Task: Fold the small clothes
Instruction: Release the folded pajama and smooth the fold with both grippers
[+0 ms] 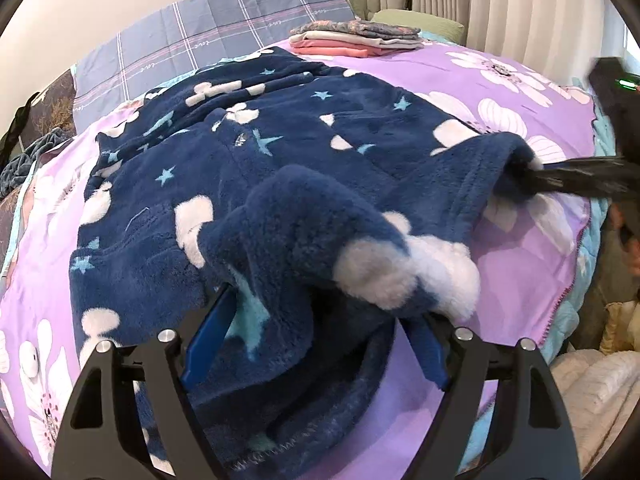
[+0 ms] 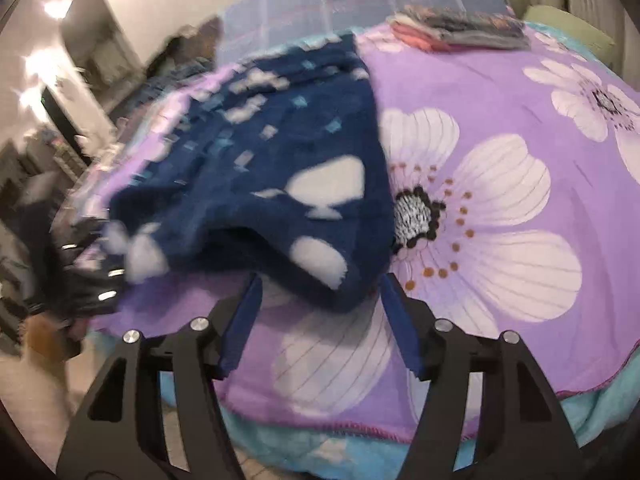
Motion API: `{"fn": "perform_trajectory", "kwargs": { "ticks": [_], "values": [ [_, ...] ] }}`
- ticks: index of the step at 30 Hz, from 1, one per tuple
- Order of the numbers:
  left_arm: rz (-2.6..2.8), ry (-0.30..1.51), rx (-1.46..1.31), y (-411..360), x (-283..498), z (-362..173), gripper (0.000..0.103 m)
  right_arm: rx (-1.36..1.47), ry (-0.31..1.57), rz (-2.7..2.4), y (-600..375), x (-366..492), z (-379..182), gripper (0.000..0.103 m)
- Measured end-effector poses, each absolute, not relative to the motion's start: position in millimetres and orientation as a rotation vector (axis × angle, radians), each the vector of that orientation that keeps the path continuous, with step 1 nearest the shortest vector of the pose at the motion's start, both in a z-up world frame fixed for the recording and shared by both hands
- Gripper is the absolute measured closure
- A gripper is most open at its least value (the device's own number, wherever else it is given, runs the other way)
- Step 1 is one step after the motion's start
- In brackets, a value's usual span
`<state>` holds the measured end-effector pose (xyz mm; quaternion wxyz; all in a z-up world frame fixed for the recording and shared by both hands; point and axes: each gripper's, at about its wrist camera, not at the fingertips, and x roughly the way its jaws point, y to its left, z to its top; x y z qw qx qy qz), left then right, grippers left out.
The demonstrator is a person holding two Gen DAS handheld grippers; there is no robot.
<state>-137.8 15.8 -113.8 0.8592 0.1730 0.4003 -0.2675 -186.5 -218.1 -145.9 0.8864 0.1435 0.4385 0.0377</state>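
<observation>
The main risk is the thick navy fleece garment [image 1: 248, 184] slipping free on one side: its plush bulk is bunched unevenly, and if one gripper loses its corner while the other pulls, the fold will skew or collapse into a heap. A second risk is the purple floral blanket [image 2: 500, 92] being caught along with the fleece, since it lies directly beneath both sets of fingers.

The left gripper [image 1: 316, 344] stands fairly wide, with a fat roll of the fleece filling the space between its blue fingers [image 1: 208, 336]; whether the pads actually press on it cannot be told, as the fabric hides them. The right gripper [image 2: 320, 320] is about half open; a hanging corner of the fleece dips just ahead of and between its fingertips, and the fingers [image 2: 244, 320] appear clear of it, so it seems to hold nothing.

The garment lies spread ahead of both grippers, its near edge at the fingers. A stack of folded clothes [image 1: 356, 38] sits well beyond.
</observation>
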Motion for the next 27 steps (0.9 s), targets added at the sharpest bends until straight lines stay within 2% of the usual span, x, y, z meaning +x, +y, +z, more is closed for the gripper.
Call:
{"fn": "perform_trajectory", "kwargs": {
  "ticks": [1,2,3,4,9,12,13,16,18,20,22,24,25,26,27],
  "values": [
    [-0.568,0.831,0.371,16,-142,-112,0.043,0.366,0.935,0.032,-224,-178,-154,0.069],
    [-0.57,0.821,0.373,17,-146,-111,0.049,0.403,0.935,0.013,-228,-176,-156,0.089],
    [-0.589,0.811,0.36,19,-152,-108,0.063,0.443,0.918,0.005,-234,-175,-153,0.092],
    [-0.609,0.803,0.348,21,-156,-107,0.072,0.437,0.897,0.005,-235,-178,-147,0.095],
    [-0.721,0.774,0.312,33,-170,-104,0.081,0.356,0.779,0.016,-238,-215,-82,0.097],
    [-0.784,0.809,0.352,34,-177,-111,0.1,0.32,0.851,-0.034,-245,-222,-87,0.098],
    [-0.79,0.823,0.379,32,-179,-116,0.1,0.289,0.912,-0.088,-249,-219,-100,0.103],
    [-0.772,0.824,0.429,30,-185,-122,0.096,0.192,1.083,-0.233,-257,-212,-145,0.103],
    [-0.773,0.831,0.407,33,-184,-117,0.095,0.257,1.045,-0.224,-260,-217,-144,0.102],
    [-0.758,0.813,0.385,40,-183,-106,0.087,0.278,0.953,-0.138,-248,-217,-123,0.102],
    [-0.717,0.778,0.375,49,-181,-97,0.067,0.24,0.866,-0.02,-224,-215,-100,0.098],
    [-0.664,0.754,0.355,61,-180,-89,0.062,0.238,0.806,0.18,-194,-206,-84,0.097],
    [-0.618,0.752,0.34,70,-177,-86,0.062,0.245,0.794,0.256,-182,-200,-81,0.09],
    [-0.589,0.756,0.335,76,-175,-85,0.062,0.253,0.79,0.332,-167,-195,-79,0.08],
    [-0.548,0.762,0.331,82,-173,-85,0.062,0.269,0.807,0.448,-145,-183,-80,0.075]
  ]
}}
